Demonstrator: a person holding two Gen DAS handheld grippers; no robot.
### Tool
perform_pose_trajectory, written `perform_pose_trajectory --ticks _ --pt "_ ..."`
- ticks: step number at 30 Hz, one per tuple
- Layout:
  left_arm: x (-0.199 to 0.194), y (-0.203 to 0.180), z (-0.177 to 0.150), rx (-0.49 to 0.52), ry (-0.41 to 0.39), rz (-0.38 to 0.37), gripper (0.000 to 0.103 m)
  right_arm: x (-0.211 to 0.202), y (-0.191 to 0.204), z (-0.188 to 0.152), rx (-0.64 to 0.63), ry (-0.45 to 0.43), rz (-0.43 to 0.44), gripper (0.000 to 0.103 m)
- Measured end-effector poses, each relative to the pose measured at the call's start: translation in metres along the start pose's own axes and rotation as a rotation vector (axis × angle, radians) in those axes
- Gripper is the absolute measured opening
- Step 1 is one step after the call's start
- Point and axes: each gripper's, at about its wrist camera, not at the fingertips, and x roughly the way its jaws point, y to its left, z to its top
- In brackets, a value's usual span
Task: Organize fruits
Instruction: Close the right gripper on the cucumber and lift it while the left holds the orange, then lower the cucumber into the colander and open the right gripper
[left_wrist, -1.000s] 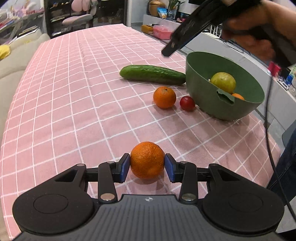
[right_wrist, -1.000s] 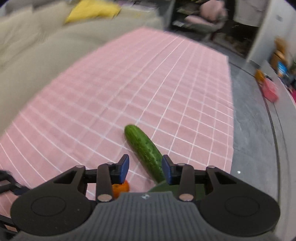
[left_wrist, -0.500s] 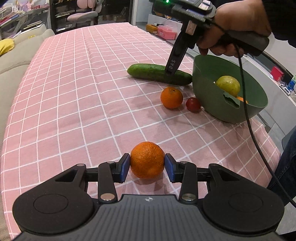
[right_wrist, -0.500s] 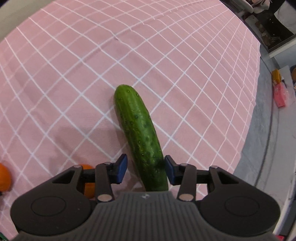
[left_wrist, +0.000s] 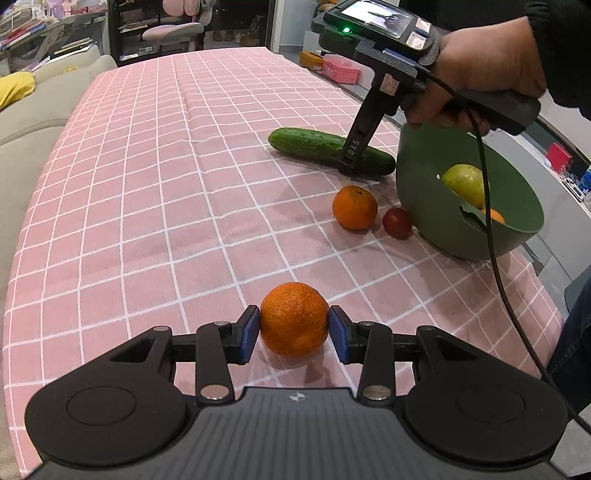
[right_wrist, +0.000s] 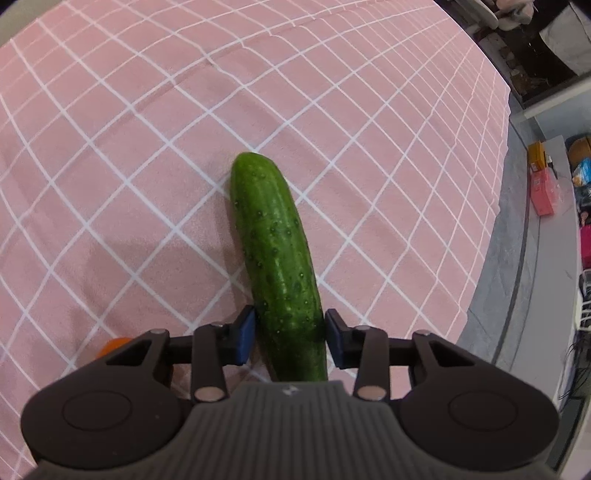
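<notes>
Two tools at work: our left tool (left_wrist: 294, 328) is clamped on an orange (left_wrist: 294, 318) at the counter's (left_wrist: 147, 184) near edge, while our right tool (right_wrist: 290, 332) straddles the cucumber (right_wrist: 277, 258), pads touching its sides, beside the green bowl (left_wrist: 443, 221).

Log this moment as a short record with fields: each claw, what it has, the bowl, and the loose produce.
left claw: pads against both sides of the near orange, which rests on the pink checked cloth
right claw: straddles the cucumber near one end, pads at its sides; cucumber lies flat on the cloth
bowl: green, at the right edge, holds a yellow-green fruit and a partly hidden orange one
loose beside the bowl: second orange, small red fruit
</notes>
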Motion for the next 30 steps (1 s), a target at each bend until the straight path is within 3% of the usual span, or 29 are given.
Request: perform_pose_trajectory --ticks 10,18,26,30 --pt "-0.002 0.000 0.010 0.004 -0.019 0.010 0.046 -0.028 -0.012 0.002 0.082 -0.098 0.042 0.036" --pt "-0.006 -0.007 0.025 0.009 -0.049 0.003 0.046 -0.080 -0.051 0.004 0.298 -0.230 0.111 0.034" --pt "-0.010 -0.023 0.040 0.018 -0.085 -0.018 0.046 -0.102 -0.063 -0.019 0.231 -0.171 0.098 0.033" --pt "-0.015 -0.038 0.054 0.046 -0.099 -0.038 0.046 -0.126 -0.075 -0.043 0.254 -0.198 0.084 0.033"
